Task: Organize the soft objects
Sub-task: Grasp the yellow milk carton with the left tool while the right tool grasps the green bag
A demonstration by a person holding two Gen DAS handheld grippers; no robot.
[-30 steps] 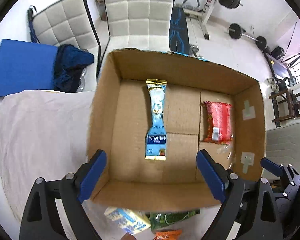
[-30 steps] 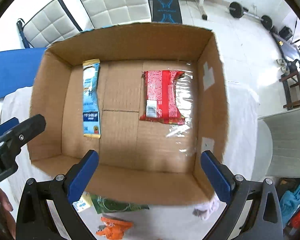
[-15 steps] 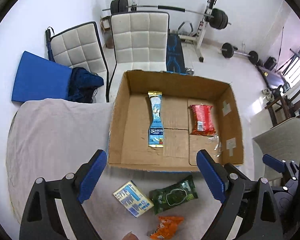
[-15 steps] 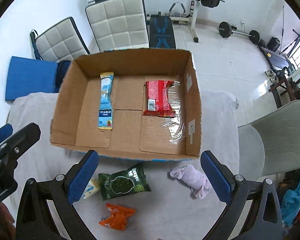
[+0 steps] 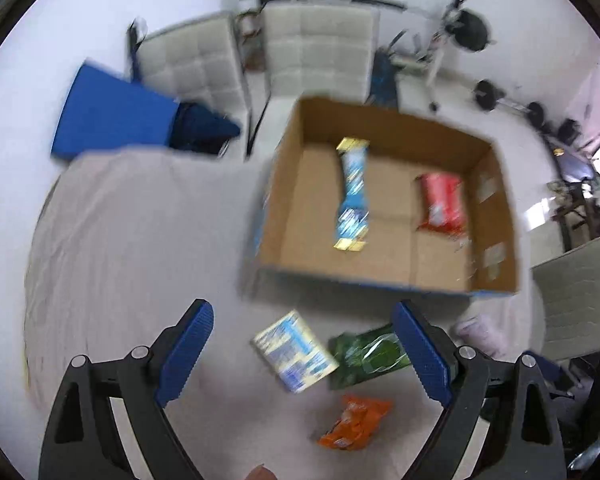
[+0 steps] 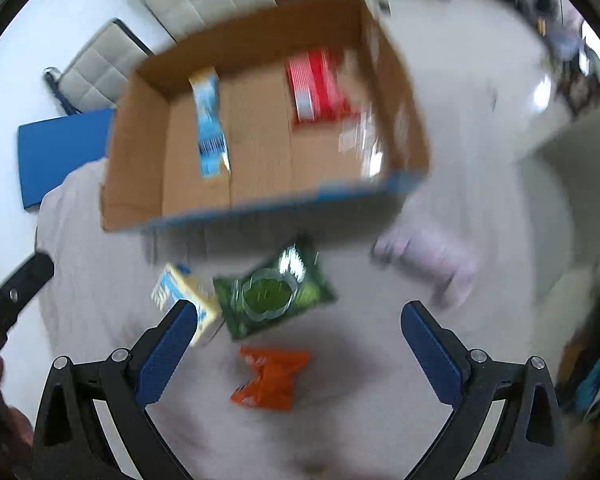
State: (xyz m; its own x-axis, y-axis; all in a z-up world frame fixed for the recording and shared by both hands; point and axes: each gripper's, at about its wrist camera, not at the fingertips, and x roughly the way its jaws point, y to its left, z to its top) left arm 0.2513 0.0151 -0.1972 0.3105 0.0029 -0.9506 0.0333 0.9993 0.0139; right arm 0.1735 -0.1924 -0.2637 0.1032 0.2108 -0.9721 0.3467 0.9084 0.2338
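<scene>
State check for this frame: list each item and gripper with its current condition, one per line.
Left gripper: open, empty.
Right gripper: open, empty.
Cardboard box: open-topped, on the table.
Blue wrapper: flat inside box.
Red packet: flat inside box.
Green packet: outside, on cloth.
Orange packet: outside, crumpled.
Lilac cloth: outside, bunched.

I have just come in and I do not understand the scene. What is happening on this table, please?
A person holds two grippers, sorting soft packets into a cardboard box. A blue-white packet and a red packet lie inside it. On the cloth in front wait a pale box, a green packet, an orange packet and a lilac cloth. The left gripper and the right gripper are both open and empty, above those items.
</scene>
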